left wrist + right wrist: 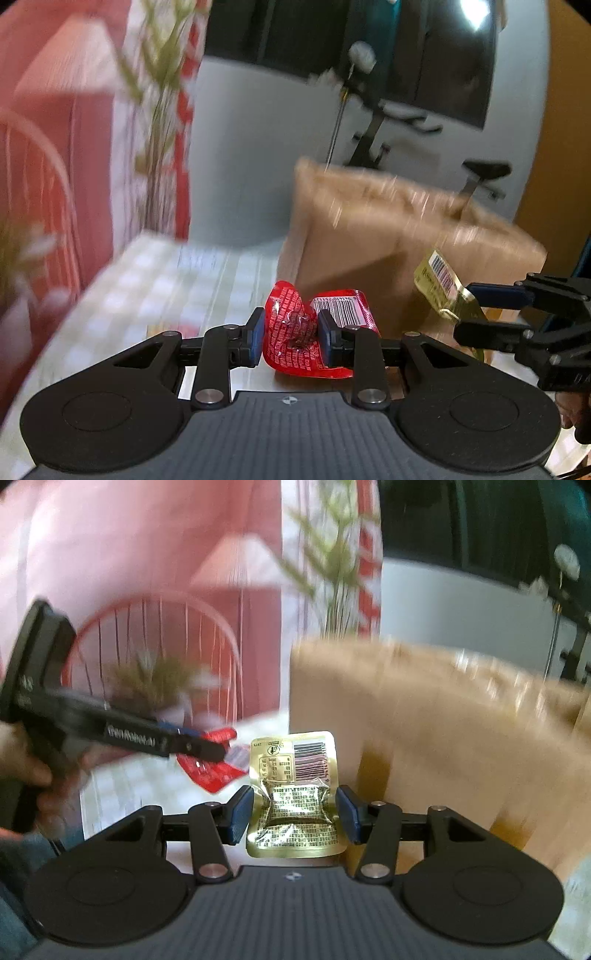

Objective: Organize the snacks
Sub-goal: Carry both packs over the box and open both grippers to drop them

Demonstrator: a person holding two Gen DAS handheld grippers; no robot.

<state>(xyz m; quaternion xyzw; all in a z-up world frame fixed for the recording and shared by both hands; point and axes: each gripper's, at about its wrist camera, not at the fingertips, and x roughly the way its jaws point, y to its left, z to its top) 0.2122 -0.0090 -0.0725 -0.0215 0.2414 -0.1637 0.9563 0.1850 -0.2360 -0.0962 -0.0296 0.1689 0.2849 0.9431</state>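
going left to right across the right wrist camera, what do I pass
Person's hand on the left gripper → red snack packet → gold snack packet in the right gripper → brown cardboard box.

Right gripper (294,810) pinches a gold packet (295,794). Left gripper (218,744), at left, holds a red packet (214,771). Brown box (443,720) behind.
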